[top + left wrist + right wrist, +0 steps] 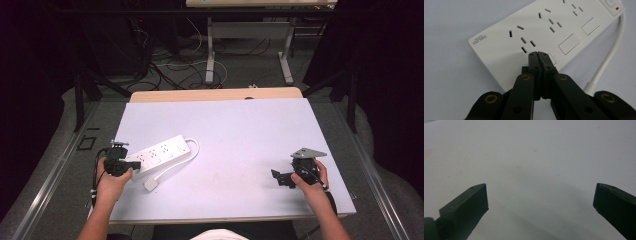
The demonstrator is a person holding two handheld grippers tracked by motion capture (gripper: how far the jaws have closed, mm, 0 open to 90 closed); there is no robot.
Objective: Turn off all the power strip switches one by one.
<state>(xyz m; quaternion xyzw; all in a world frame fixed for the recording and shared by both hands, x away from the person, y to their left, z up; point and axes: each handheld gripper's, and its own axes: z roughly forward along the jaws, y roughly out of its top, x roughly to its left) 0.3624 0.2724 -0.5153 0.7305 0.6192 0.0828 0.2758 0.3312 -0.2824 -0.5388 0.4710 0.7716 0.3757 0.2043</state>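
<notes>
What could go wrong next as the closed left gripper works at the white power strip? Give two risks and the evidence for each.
1. The left gripper is shut, its tips at the power strip near the near long edge. A push there might slide or tip the strip, since nothing else holds it.
2. The cord loops loosely beside the strip, and its plug lies free, so either could snag or drag. The right gripper sits open, far away.

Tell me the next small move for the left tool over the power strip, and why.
Probably ease the shut left tool down onto the white plastic power strip: its closed tips hang just over the strip's near edge, beside a rectangular switch, while the open right tool waits apart.
</notes>
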